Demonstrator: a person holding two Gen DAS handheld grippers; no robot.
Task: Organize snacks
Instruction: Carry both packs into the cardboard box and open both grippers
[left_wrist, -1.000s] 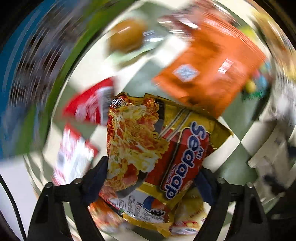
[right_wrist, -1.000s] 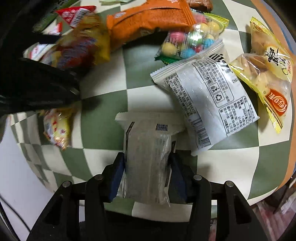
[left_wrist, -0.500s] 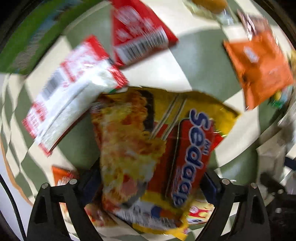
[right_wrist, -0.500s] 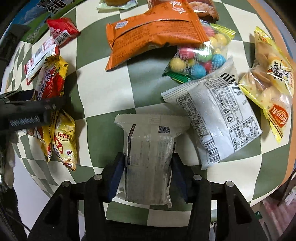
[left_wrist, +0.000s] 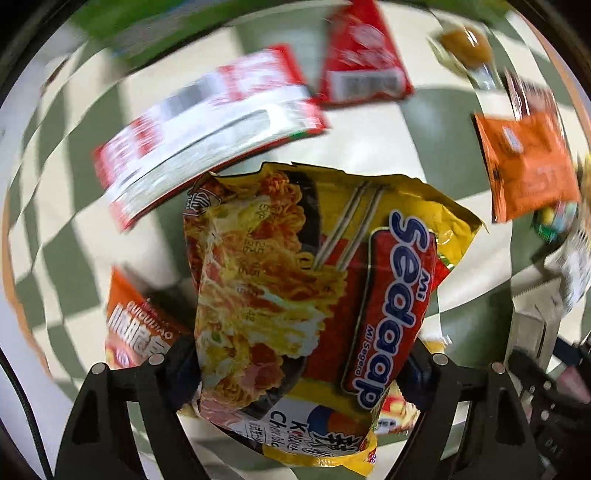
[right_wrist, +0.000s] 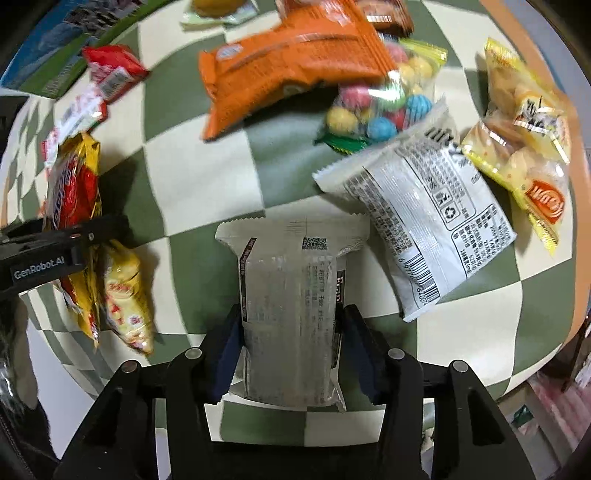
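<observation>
My left gripper (left_wrist: 299, 365) is shut on a yellow and red Sedaap noodle packet (left_wrist: 295, 295) and holds it above the checkered tablecloth (left_wrist: 369, 136). It also shows in the right wrist view (right_wrist: 74, 192) at the far left, with the left gripper's black finger (right_wrist: 66, 240) across it. My right gripper (right_wrist: 291, 354) is shut on a clear-and-white wrapped packet (right_wrist: 291, 295) that lies lengthwise between the fingers, over the table's near edge.
Around lie an orange bag (right_wrist: 288, 70), a bag of coloured balls (right_wrist: 384, 110), a white packet (right_wrist: 424, 225), yellow snack bags (right_wrist: 524, 147), a small yellow packet (right_wrist: 125, 295), red packets (left_wrist: 362, 62), a red-white packet (left_wrist: 207, 129) and an orange packet (left_wrist: 136, 332).
My left gripper has swung left and come down with the noodle packet; the red-white packet now lies just beyond it. My right gripper has kept its hold and barely shifted.
</observation>
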